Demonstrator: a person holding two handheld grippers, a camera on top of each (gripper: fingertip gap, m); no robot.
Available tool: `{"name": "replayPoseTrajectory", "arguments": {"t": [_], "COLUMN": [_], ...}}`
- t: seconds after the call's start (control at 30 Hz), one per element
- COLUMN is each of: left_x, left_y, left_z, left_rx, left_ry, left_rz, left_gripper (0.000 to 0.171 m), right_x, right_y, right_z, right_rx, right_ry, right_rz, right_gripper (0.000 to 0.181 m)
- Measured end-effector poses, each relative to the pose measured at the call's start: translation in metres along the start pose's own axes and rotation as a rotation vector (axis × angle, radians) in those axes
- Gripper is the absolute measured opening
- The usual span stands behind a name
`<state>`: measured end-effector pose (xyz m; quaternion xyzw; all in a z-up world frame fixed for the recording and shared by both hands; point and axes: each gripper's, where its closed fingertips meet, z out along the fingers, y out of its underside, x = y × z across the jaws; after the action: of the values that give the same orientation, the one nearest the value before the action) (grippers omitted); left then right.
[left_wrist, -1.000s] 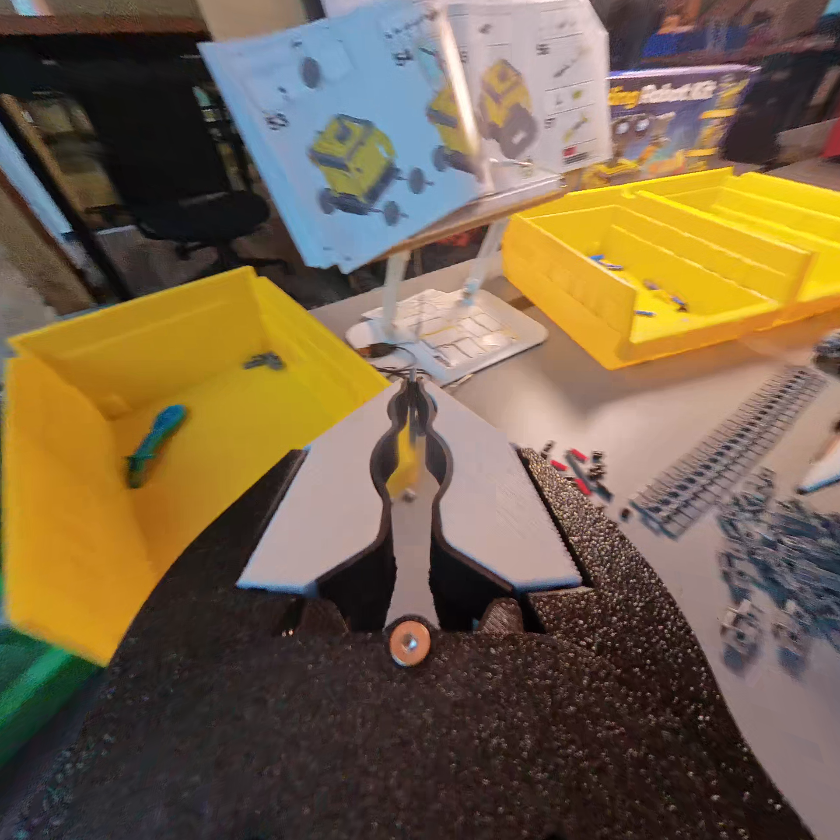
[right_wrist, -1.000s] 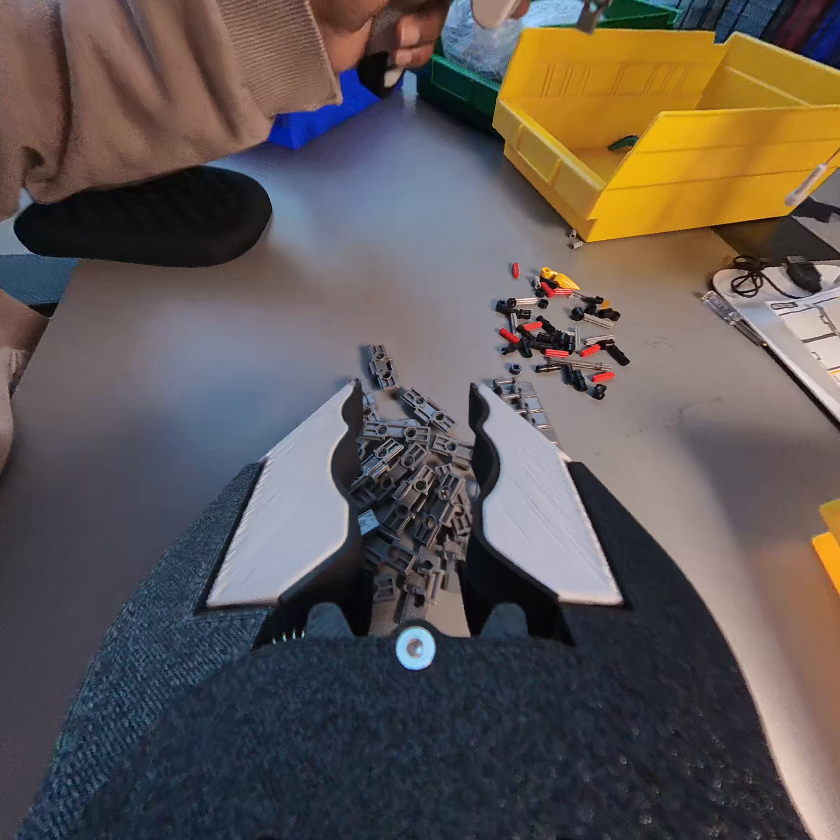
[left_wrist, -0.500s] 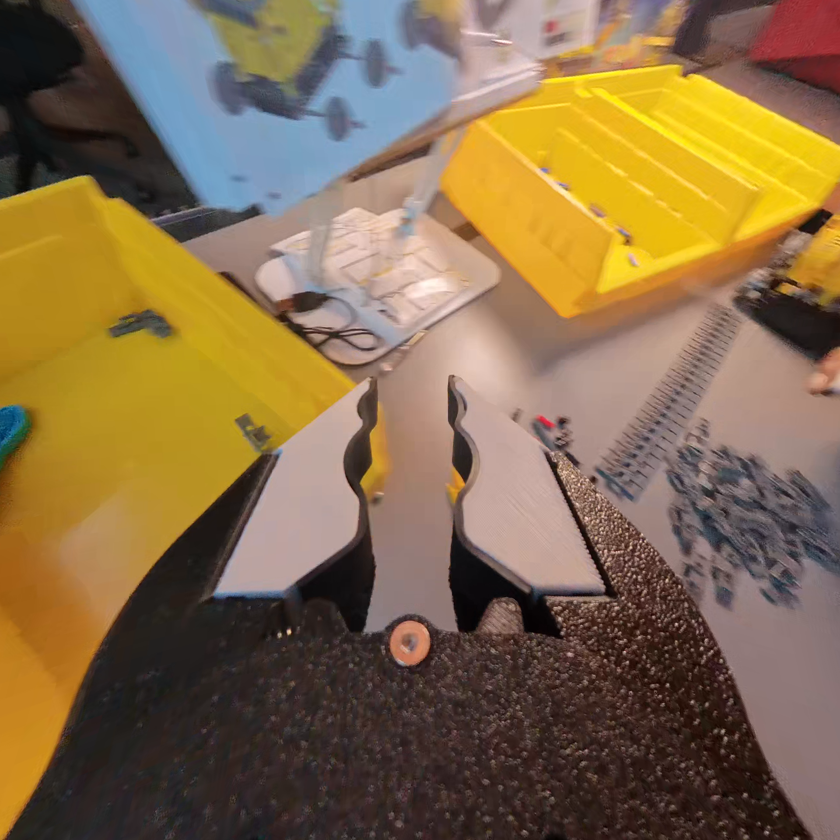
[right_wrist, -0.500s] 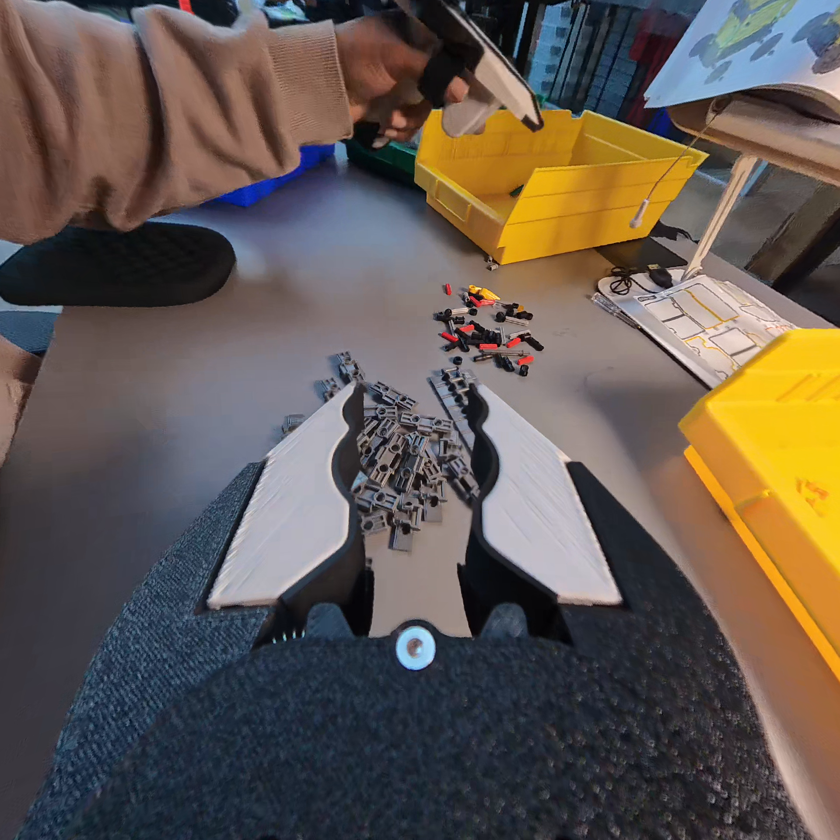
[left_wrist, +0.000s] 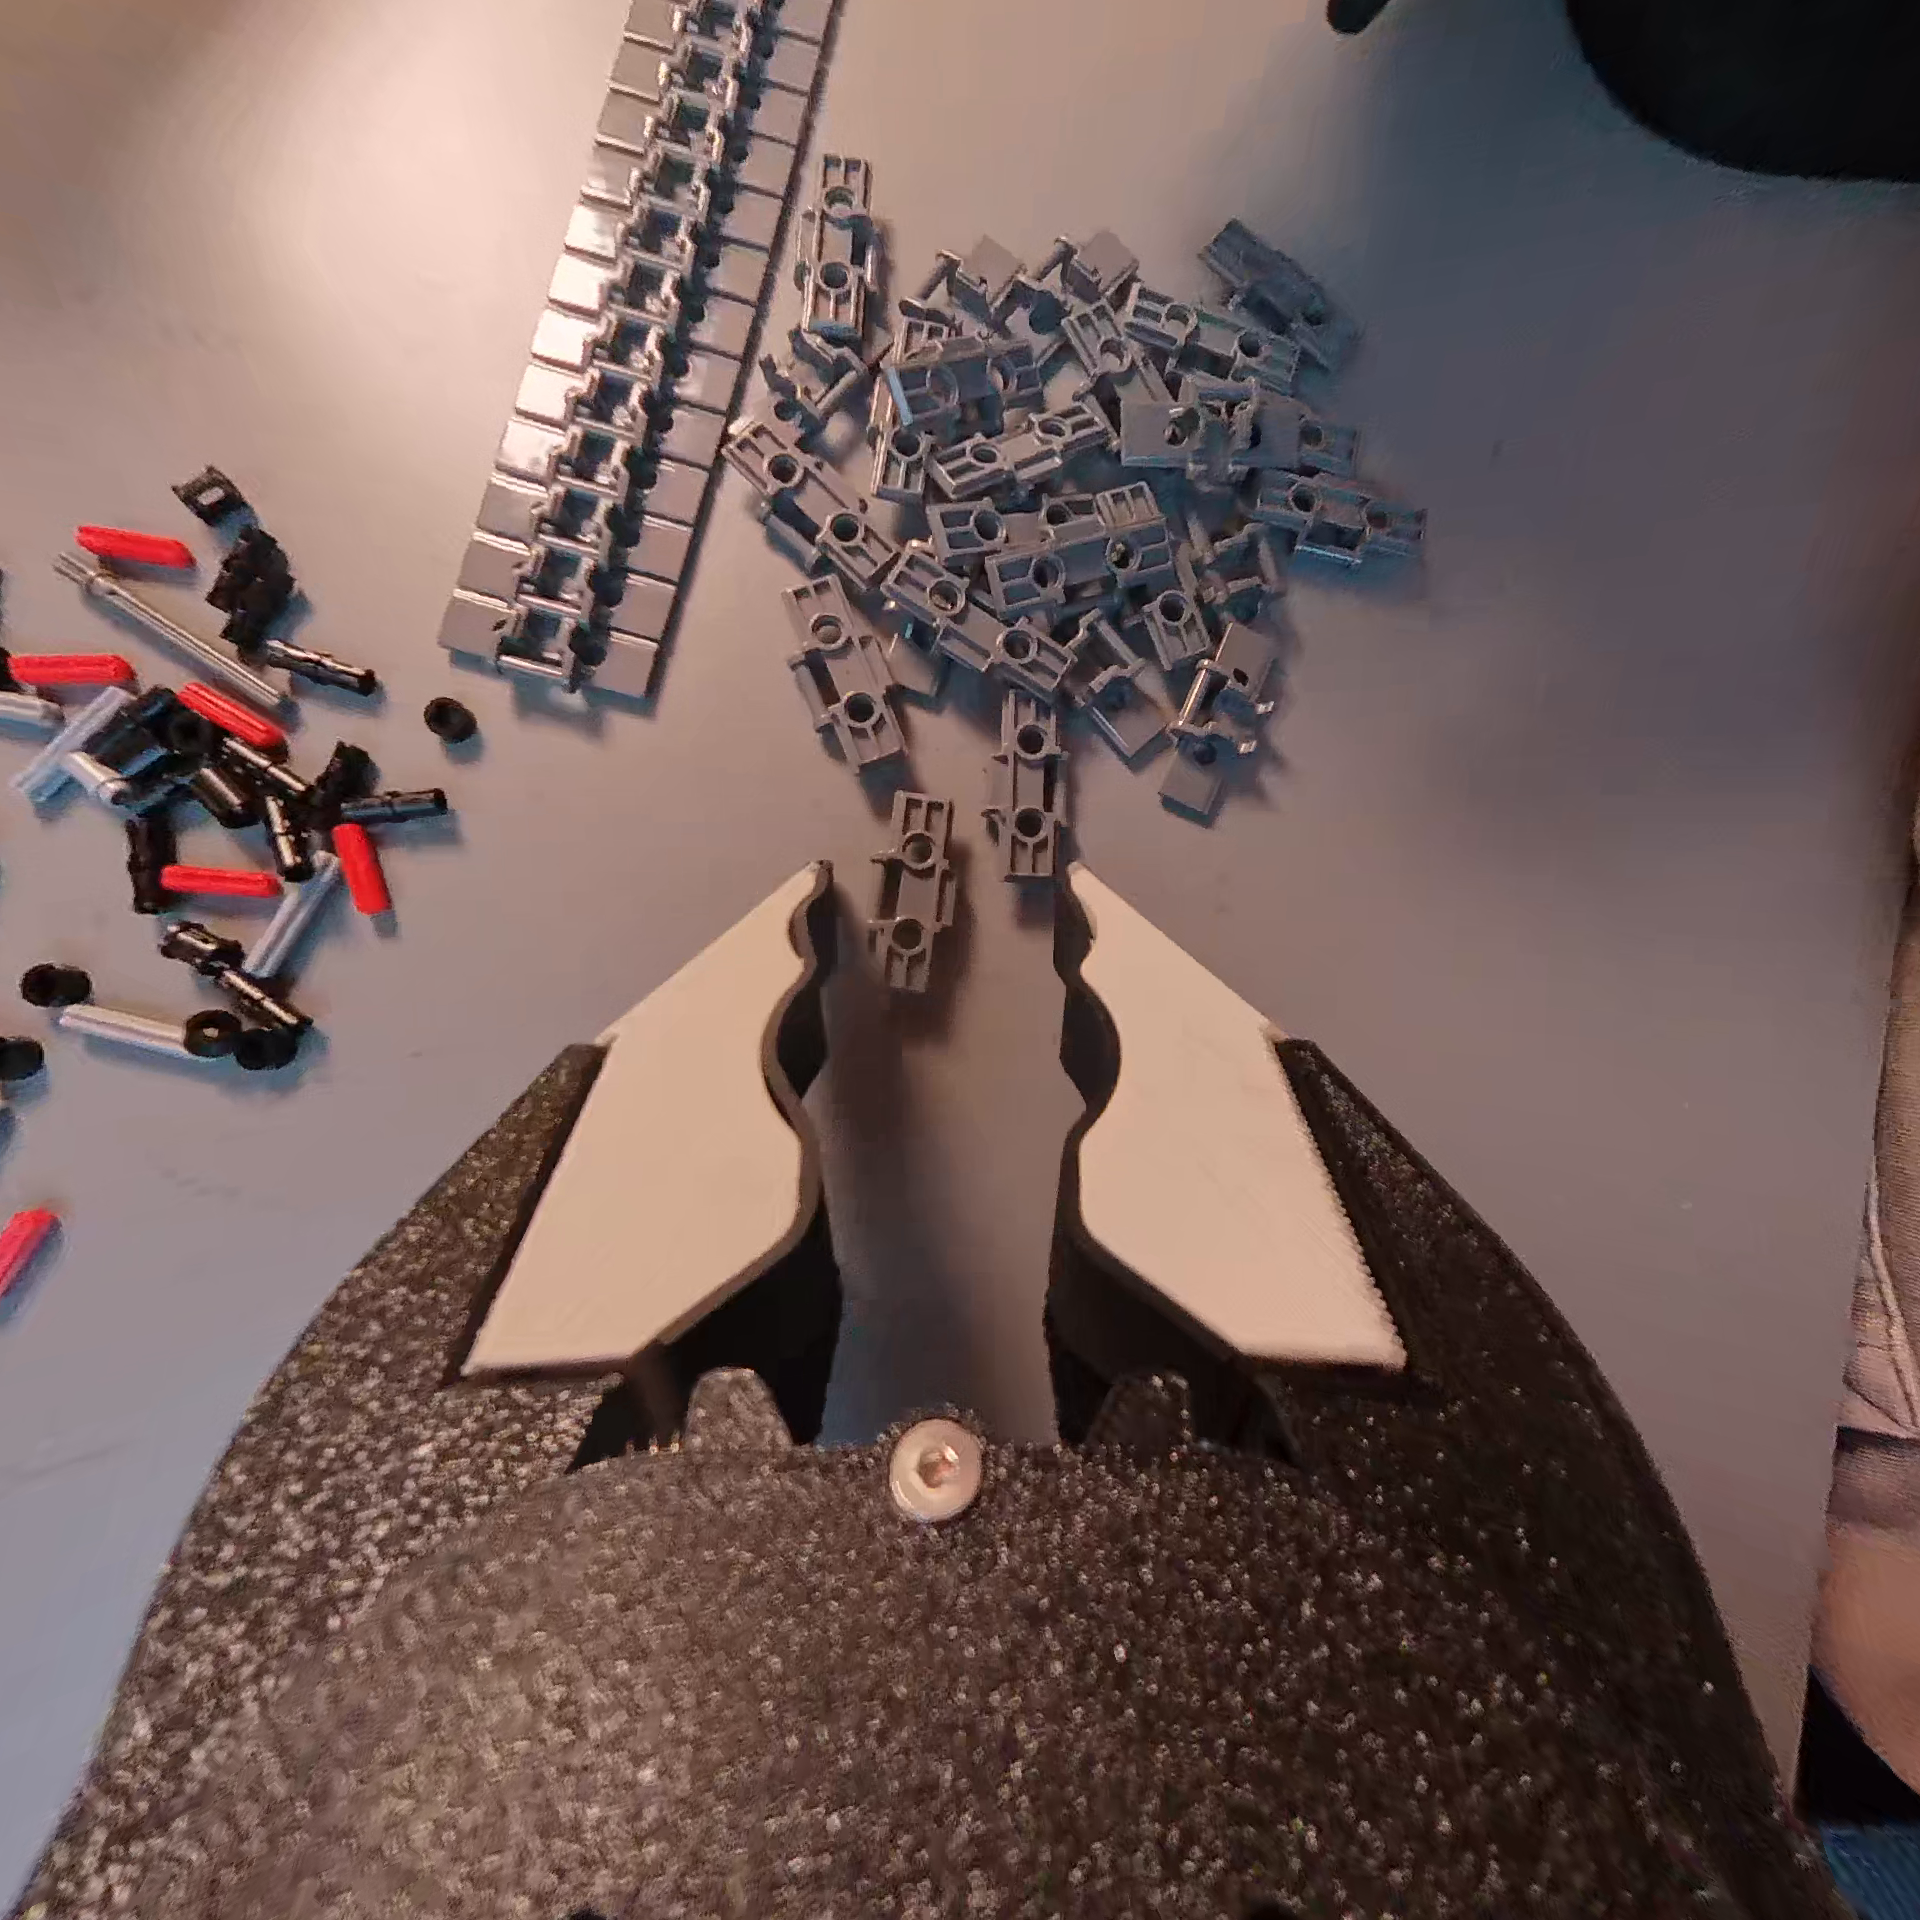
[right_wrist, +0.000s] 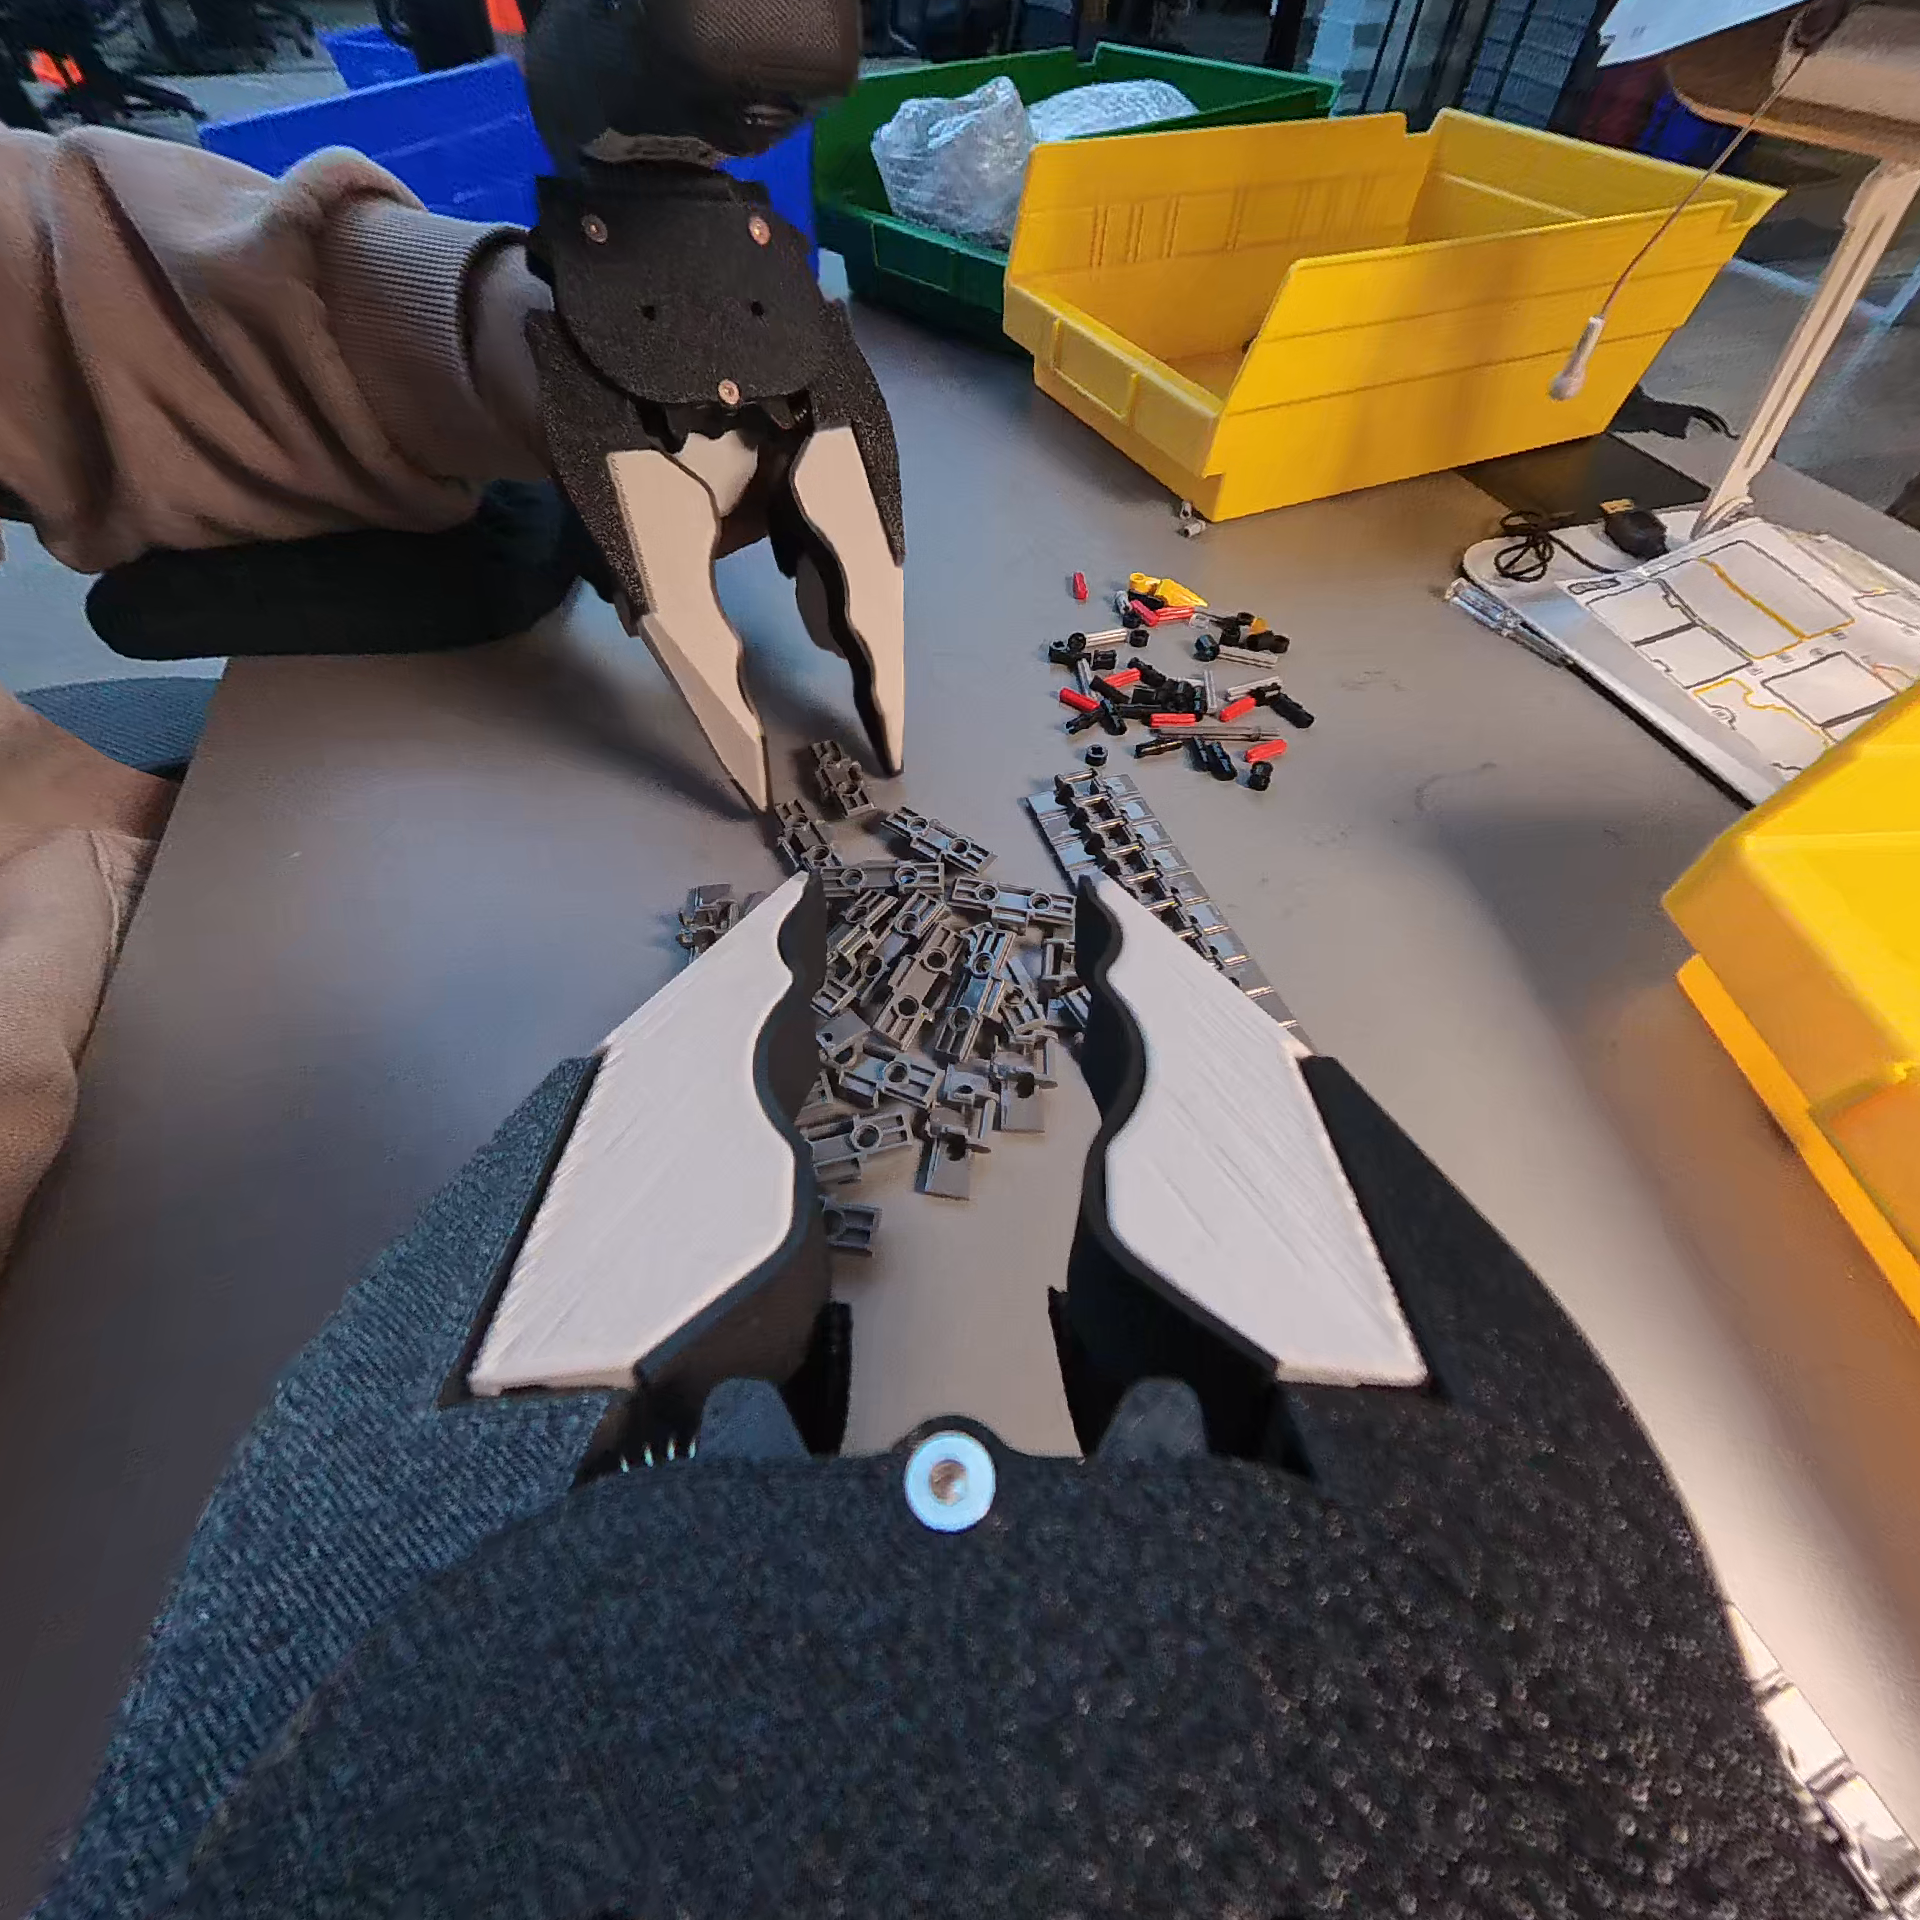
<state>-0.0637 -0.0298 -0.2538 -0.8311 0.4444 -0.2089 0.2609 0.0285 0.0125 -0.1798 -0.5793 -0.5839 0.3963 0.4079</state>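
My left gripper (left_wrist: 948, 873) is open, pointing down at the grey table, with one loose grey track link (left_wrist: 914, 904) lying between its fingertips. A pile of grey track links (left_wrist: 1091, 499) lies just beyond, with an assembled track strip (left_wrist: 634, 374) to its left. My right gripper (right_wrist: 943, 885) is open and empty, low over the near side of the same pile (right_wrist: 935, 997). The right wrist view shows the left gripper (right_wrist: 824, 781) at the pile's far edge, straddling the link (right_wrist: 836, 774), beside the strip (right_wrist: 1153, 883).
Small black, red and grey pins (left_wrist: 208, 779) lie left of the strip, also in the right wrist view (right_wrist: 1174, 686). Yellow bins stand at the back (right_wrist: 1351, 301) and right (right_wrist: 1818, 956), with green (right_wrist: 1039, 135) and blue (right_wrist: 447, 135) bins behind. A paper sheet (right_wrist: 1725, 644) lies right. Spacing between my two grippers at the tips: around 12 cm.
My left gripper was shut by the yellow bin, opened, then swung down to the grey link pile. My right gripper stayed open over the pile.
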Motion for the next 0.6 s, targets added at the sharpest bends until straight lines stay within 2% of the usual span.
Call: {"name": "replayPoseTrajectory", "arguments": {"t": [0.1, 0.17, 0.4, 0.5, 0.6], "left_x": [-0.001, -0.006, -0.009, -0.049, -0.124], "left_y": [-0.001, 0.001, -0.002, -0.011, -0.018], "left_z": [0.001, 0.002, -0.007, -0.047, -0.117], "left_rx": [0.002, 0.001, 0.053, 0.116, 0.207], "left_ry": [0.006, -0.043, -0.105, -0.282, -0.563], "left_rz": [-0.007, 0.011, 0.020, -0.018, -0.145], "left_gripper": [0.032, 0.017, 0.016, 0.016, 0.016], "right_x": [0.001, 0.002, 0.002, 0.004, 0.006], "right_y": [0.003, 0.005, 0.014, 0.012, 0.012], "right_z": [0.001, 0.002, 0.007, 0.006, 0.006], "right_rx": [-0.011, -0.018, -0.056, -0.048, -0.043], "right_ry": [0.007, 0.014, 0.007, 0.013, 0.018], "right_rz": [0.002, 0.003, 0.006, 0.010, 0.019], "right_gripper": [0.046, 0.046, 0.045, 0.044, 0.044]}}
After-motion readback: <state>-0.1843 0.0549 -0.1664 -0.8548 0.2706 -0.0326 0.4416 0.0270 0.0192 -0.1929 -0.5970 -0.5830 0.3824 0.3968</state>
